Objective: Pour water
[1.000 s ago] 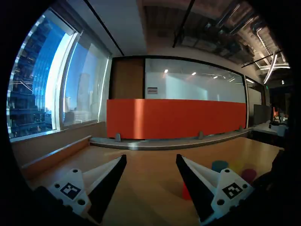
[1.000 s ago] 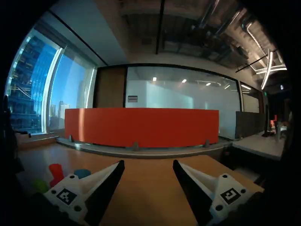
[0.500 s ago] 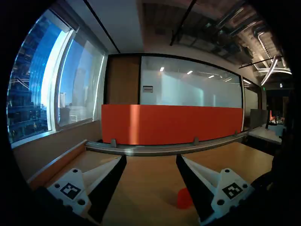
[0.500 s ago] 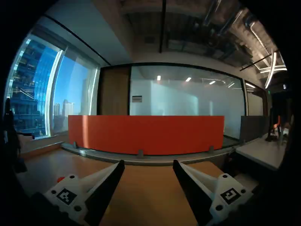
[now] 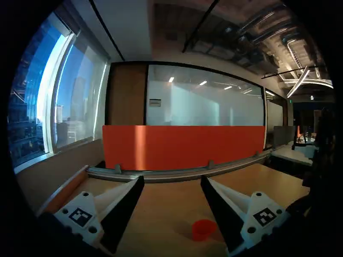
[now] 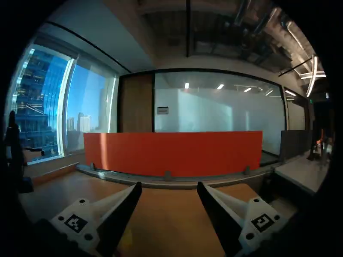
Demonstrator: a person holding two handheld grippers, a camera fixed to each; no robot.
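Progress on the pour looks like basically zero, judging by how things sit. Nothing is gripped by the left gripper [image 5: 172, 179]: its fingers are spread wide, with only bare desk [image 5: 167, 214] seen between them. Same story for the right gripper [image 6: 169, 185], which is spread apart with nothing held.

A red cup [image 5: 203, 229] is spotted upright on the desk toward its near edge. It's just beside the left gripper's right-hand finger, not between the fingers, and whether it's touched by that finger can't be told. Whether anything is in the cup can't be made out either, and what the water is meant to be poured from can't be told from here. So pretty much everything is judged to be left: a container has to be picked up, brought over the cup and tipped.

Counts: two grippers, one red cup, one desk, one orange divider panel [image 5: 184, 145] along the desk's far edge. A yellowish blur [image 6: 127, 240] is noticed low in the right gripper view by the left-hand finger, too smeared to be named.
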